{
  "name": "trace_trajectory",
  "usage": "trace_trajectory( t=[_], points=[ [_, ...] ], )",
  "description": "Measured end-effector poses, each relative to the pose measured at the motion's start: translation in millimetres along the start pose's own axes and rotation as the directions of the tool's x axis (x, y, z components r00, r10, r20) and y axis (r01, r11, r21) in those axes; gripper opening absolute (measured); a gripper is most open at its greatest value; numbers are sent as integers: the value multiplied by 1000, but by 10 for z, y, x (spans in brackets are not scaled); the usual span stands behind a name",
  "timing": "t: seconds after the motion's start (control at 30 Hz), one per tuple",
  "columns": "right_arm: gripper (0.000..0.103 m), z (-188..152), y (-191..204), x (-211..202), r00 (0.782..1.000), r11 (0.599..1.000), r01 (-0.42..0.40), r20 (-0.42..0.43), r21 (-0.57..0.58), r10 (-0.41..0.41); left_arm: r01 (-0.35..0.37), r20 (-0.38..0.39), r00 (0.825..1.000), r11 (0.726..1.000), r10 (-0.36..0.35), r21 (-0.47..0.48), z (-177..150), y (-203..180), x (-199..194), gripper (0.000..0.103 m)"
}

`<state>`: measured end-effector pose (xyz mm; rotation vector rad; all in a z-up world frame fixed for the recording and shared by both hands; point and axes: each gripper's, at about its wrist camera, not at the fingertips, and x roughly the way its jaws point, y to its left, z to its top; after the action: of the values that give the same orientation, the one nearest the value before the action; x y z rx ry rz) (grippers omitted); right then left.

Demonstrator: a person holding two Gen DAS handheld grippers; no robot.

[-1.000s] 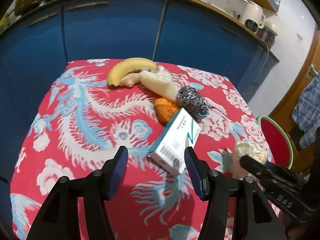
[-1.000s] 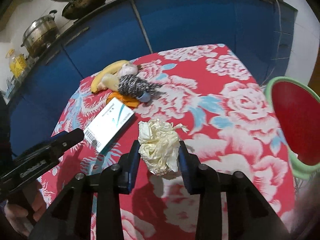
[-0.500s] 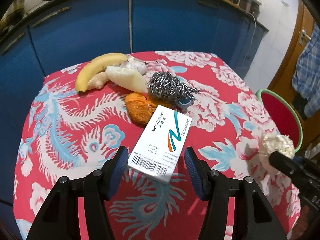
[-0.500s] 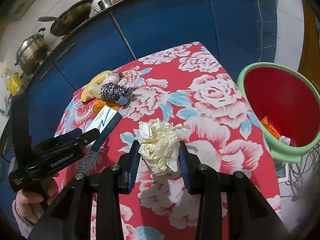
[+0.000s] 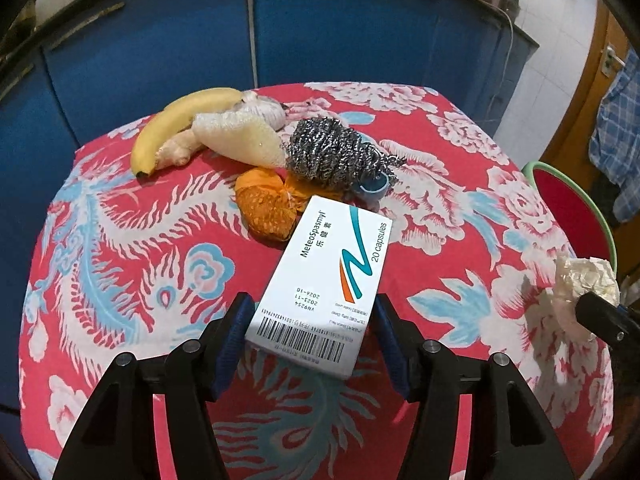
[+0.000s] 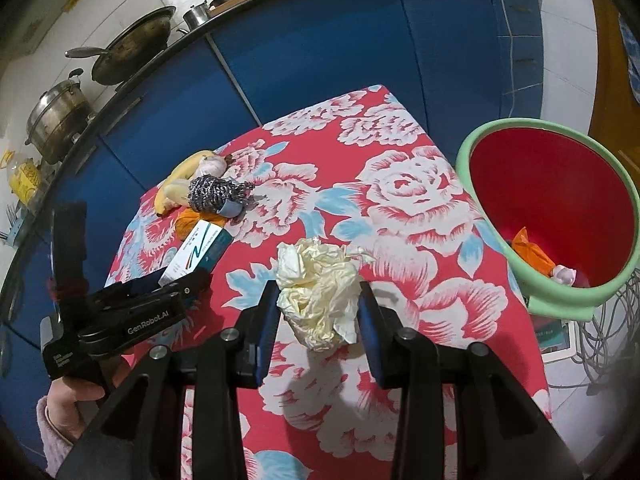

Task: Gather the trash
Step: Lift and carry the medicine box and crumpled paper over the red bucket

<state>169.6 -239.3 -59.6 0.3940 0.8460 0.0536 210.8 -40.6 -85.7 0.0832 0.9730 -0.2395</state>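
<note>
The left gripper (image 5: 312, 332), jaws open, now straddles the medicine box (image 5: 320, 284), which earlier lay ahead. The right gripper (image 6: 318, 312) clamps crumpled tissue (image 6: 320, 292) above the floral tablecloth (image 6: 400, 184), the red bin (image 6: 552, 208) now nearer; blue cabinets (image 5: 340, 28) behind.

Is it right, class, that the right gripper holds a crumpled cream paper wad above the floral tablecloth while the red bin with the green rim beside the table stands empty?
Not quite. The red bin with the green rim is not empty: the right wrist view shows an orange wrapper and a pale scrap lying inside. The rest stands: the right gripper holds the crumpled cream paper wad above the floral tablecloth.
</note>
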Motion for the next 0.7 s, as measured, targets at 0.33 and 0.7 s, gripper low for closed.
trace_trajectory(
  t=[0.33,0.7],
  points=[
    [41,-4,-50,-63,1000,1000,0,13,15,0,69,24,997,998,-70,6,-60,-64,-58,58],
    [41,-1,-182,-238,999,999,5,47,42,-7,136,50,990,990,-133,-49,-136,-145,-254,58]
  ],
)
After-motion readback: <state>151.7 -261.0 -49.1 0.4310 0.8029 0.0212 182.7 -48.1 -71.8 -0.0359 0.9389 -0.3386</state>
